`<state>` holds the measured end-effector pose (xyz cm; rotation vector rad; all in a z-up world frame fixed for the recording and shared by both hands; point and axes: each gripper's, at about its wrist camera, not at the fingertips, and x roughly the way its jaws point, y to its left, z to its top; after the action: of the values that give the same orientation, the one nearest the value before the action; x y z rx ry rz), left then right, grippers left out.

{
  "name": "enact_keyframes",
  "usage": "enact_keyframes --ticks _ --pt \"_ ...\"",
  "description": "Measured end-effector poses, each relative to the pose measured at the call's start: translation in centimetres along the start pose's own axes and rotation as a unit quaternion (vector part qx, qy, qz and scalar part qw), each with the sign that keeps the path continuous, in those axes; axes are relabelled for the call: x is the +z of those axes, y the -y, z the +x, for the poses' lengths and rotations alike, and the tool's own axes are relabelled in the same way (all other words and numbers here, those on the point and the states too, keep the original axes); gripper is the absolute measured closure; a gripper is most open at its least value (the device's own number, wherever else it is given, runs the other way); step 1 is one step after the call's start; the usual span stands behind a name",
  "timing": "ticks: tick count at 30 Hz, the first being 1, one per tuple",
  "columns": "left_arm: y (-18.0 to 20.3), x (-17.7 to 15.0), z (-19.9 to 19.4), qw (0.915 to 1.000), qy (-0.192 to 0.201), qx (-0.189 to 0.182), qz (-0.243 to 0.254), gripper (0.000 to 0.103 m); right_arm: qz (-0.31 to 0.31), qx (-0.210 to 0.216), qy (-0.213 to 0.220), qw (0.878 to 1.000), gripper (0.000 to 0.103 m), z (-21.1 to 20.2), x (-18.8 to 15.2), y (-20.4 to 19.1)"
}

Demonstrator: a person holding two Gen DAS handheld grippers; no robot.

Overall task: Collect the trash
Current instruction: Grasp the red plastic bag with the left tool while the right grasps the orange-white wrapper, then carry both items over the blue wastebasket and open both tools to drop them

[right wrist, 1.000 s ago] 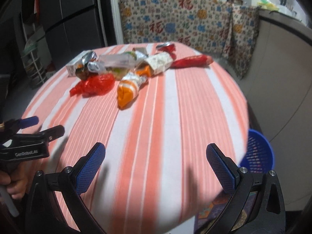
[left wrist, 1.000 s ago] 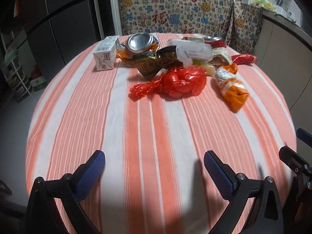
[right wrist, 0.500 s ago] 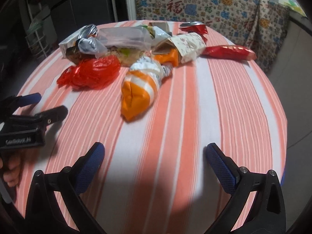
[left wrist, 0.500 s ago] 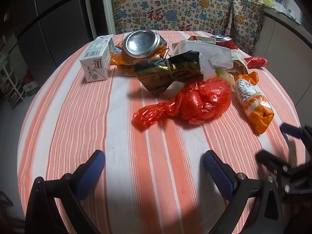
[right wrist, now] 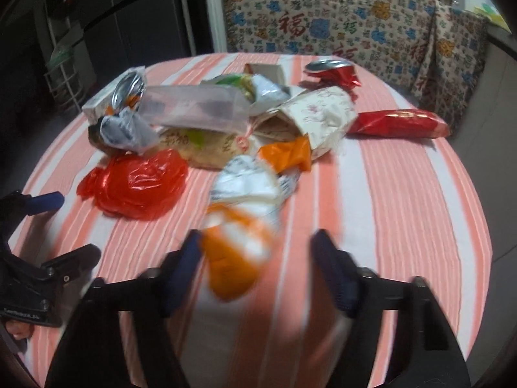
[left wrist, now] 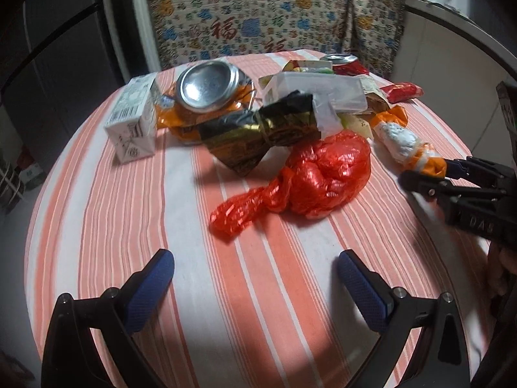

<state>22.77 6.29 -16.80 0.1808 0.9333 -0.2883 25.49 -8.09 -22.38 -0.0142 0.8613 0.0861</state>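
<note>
A heap of trash lies on the striped round table. A crumpled red plastic bag lies just ahead of my open, empty left gripper. An orange and white snack wrapper lies with its near end between the fingers of my right gripper, which is open around it, the jaws narrower than before. The same wrapper shows in the left wrist view, with the right gripper at its tip. The red bag also shows in the right wrist view.
The heap holds a white carton, a crushed can, a dark gold wrapper, a clear plastic box, a red can and a long red packet. A patterned cloth hangs behind the table.
Both grippers have moved forward toward the heap. The right gripper has reached the orange wrapper and its jaws have narrowed around it. The left gripper stays open.
</note>
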Motion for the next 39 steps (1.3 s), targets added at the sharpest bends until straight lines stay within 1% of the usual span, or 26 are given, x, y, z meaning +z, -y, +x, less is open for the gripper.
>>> enact_keyframes --ticks 1,3,5,6,9,11,12,13,14,15,17,18,20,22,23,24,25,28,31,33,34,35,36,37,38,39 --pt "-0.1 0.2 0.0 1.0 0.004 -0.003 0.007 0.0 0.002 0.001 0.001 1.0 0.059 -0.3 -0.2 0.5" --pt "-0.2 0.8 0.4 0.9996 0.011 -0.015 0.021 0.0 0.001 -0.004 0.002 1.0 0.059 -0.6 -0.5 1.2" --pt "-0.2 1.3 1.1 0.9992 0.006 -0.027 0.028 0.0 0.0 -0.012 0.001 1.0 0.059 -0.6 -0.5 1.9" --pt "-0.2 1.7 1.5 0.9989 0.0 -0.036 0.03 0.0 0.004 -0.014 0.001 1.0 0.059 -0.7 -0.6 2.2" --pt "0.5 2.3 1.7 0.9961 0.01 -0.07 0.051 0.0 0.012 -0.017 0.001 1.0 0.059 -0.8 -0.7 2.8" --pt "1.3 2.2 1.4 0.9908 0.012 -0.114 0.072 0.0 0.009 -0.02 0.001 1.0 0.059 -0.9 -0.8 3.1" --pt "1.9 2.0 1.2 0.9864 0.008 -0.141 0.083 0.0 0.009 -0.021 0.002 1.0 0.059 -0.9 -0.9 3.2" --pt "2.7 1.5 1.0 0.979 -0.002 -0.177 0.1 0.0 0.01 -0.021 0.002 1.0 0.06 -1.0 -1.0 3.5" --pt "3.6 1.0 0.7 0.9732 -0.006 -0.197 0.118 0.0 0.012 -0.021 0.003 1.0 0.06 -1.1 -1.2 3.7" --pt "4.5 0.3 0.2 0.9678 -0.004 -0.209 0.141 0.0 0.013 -0.023 0.004 1.0 0.06 -1.2 -1.3 4.0" --pt "5.5 -0.2 -0.4 0.9622 -0.002 -0.222 0.158 0.0 0.009 -0.029 0.01 0.999 0.059 -1.4 -1.7 4.6" --pt "5.5 -0.3 -0.7 0.965 0.005 -0.214 0.151 0.0 0.008 -0.03 0.012 0.999 0.059 -1.4 -1.8 4.8" --pt "4.6 0.4 -0.5 0.9752 0.016 -0.192 0.109 0.0 0.01 -0.025 0.011 1.0 0.058 -1.5 -1.9 5.3" --pt "3.5 1.4 0.0 0.9823 0.019 -0.176 0.06 0.0 0.01 -0.02 0.008 1.0 0.05 -1.6 -1.9 5.7" --pt "3.3 1.9 0.5 0.9842 0.019 -0.17 0.046 0.0 0.011 -0.017 0.007 1.0 0.047 -1.6 -2.0 5.7" --pt "2.9 2.2 0.7 0.9855 0.018 -0.164 0.04 0.0 0.012 -0.01 0.005 1.0 0.04 -1.6 -2.0 5.9" --pt "3.3 2.8 1.2 0.9876 0.015 -0.151 0.04 0.0 0.014 -0.002 0.002 1.0 0.037 -1.7 -2.0 6.0" --pt "4.1 4.4 2.5 0.9935 0.01 -0.105 0.045 0.001 0.024 0.012 0.0 1.0 0.037 -2.3 -1.4 6.5" --pt "4.5 5.1 3.1 0.9954 0.005 -0.089 0.035 0.004 0.023 0.015 0.002 1.0 0.036 -2.7 -0.3 6.5" --pt "4.7 5.5 3.4 0.9954 -0.002 -0.089 0.035 0.02 0.013 0.019 -0.007 1.0 0.036 -2.6 0.5 6.1" --pt "4.9 5.6 3.4 0.9956 -0.007 -0.087 0.035 0.024 0.009 0.022 -0.015 1.0 0.036 -2.2 0.9 5.9" --pt "4.9 5.5 3.4 0.9957 -0.01 -0.085 0.035 0.036 0.007 0.026 -0.024 0.999 0.036 -1.8 1.2 5.6" --pt "5.0 5.6 3.4 0.9955 -0.013 -0.087 0.037 0.056 0.004 0.028 -0.033 0.999 0.036 -1.3 1.5 5.6" --pt "5.2 5.5 3.4 0.9951 -0.016 -0.089 0.038 0.059 0.0 0.027 -0.043 0.999 0.045 -0.9 1.7 5.5" --pt "5.2 5.3 3.1 0.9951 -0.017 -0.09 0.038 0.059 -0.001 0.03 -0.049 0.998 0.06 -0.6 1.9 5.7" --pt "5.5 5.1 2.5 0.995 -0.011 -0.092 0.038 0.06 0.005 0.035 -0.051 0.998 0.06 -0.7 1.9 5.9"
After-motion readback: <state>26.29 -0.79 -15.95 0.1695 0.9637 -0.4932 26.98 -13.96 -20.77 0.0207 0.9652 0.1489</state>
